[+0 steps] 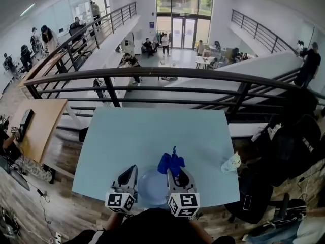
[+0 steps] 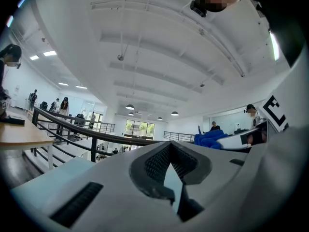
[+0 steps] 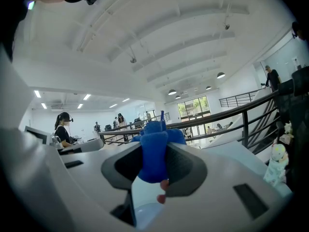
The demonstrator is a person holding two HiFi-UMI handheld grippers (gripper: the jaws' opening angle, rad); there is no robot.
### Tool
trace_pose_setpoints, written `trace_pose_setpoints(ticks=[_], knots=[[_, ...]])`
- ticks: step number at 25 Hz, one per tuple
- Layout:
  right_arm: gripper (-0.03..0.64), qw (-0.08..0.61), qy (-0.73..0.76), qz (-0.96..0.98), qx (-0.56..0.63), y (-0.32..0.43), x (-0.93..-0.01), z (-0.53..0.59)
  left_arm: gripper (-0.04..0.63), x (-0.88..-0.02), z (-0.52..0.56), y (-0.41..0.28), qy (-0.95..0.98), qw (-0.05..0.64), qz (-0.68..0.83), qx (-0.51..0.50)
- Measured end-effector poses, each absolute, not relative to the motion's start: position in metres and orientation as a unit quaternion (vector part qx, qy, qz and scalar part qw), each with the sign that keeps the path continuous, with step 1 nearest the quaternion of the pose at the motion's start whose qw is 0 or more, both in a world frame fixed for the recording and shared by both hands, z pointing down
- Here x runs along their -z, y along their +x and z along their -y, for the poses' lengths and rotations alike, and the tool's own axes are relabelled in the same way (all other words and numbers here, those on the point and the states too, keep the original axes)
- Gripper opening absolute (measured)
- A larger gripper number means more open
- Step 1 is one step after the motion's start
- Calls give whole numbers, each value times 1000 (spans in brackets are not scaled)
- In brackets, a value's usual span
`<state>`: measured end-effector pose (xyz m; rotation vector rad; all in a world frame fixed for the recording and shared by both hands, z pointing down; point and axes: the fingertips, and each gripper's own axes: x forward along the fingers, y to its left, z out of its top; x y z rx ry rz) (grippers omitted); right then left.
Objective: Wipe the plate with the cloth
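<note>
Bright, even light fills the hall, coming from the tall windows (image 1: 184,11) at the far end and the round ceiling lamps (image 2: 129,107). The worktop (image 1: 152,131) is evenly lit, with only soft, faint shadows. All 3 views are fisheye: the railing (image 1: 167,74) bows into an arc and the corners go dark. In both gripper views the near parts are out of focus. The plate (image 2: 173,182) edge pinched in the left hand-held gripper (image 2: 170,175) and the cloth (image 3: 153,153) clamped in the right hand-held gripper (image 3: 155,170) look soft, while the far hall is sharper.
</note>
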<state>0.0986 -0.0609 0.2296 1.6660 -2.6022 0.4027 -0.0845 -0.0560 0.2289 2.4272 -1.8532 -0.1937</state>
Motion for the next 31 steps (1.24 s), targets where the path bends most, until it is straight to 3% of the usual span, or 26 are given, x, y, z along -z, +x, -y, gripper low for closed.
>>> trace_pose_setpoints(ticks=[31], knots=[[118,25,533,836,-128,87,-236,61,2,-236,53,-100,783,45,618,61]])
